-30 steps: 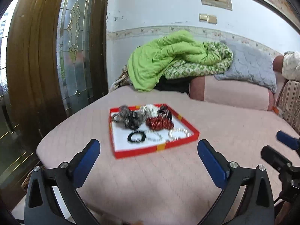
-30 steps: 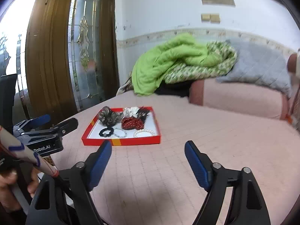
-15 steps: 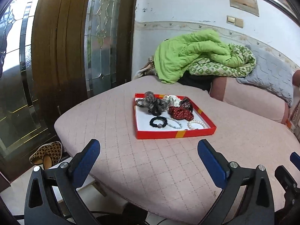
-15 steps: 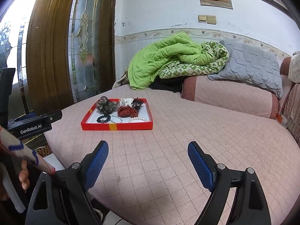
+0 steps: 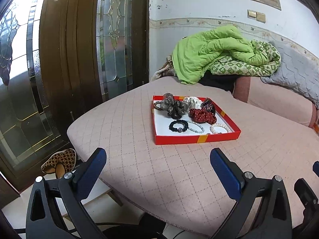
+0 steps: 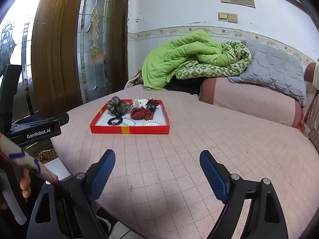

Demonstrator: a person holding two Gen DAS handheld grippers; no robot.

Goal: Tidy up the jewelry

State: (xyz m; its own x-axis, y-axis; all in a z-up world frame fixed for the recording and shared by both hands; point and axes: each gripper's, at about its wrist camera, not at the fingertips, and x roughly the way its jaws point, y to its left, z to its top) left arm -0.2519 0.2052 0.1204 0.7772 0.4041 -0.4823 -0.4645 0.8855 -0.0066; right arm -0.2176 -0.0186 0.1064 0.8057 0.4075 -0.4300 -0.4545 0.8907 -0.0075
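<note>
Pink quilted bed point(image 5: 139, 169), red tray point(image 5: 196, 139) on it, green blanket point(image 5: 209, 51) behind

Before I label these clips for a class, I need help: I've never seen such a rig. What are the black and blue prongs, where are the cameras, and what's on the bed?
The prongs are two hand-held grippers; a person carries one in each hand, no robot arm. Each picture comes from a fisheye camera looking forward along its gripper's fingers. The left gripper and the right gripper are both open and hold nothing. Ahead, on the pink quilted bed, sits a red tray with a black bracelet, a pearl bracelet, a red dotted scrunchie and more hair ties. A green quilt lies behind.
</note>
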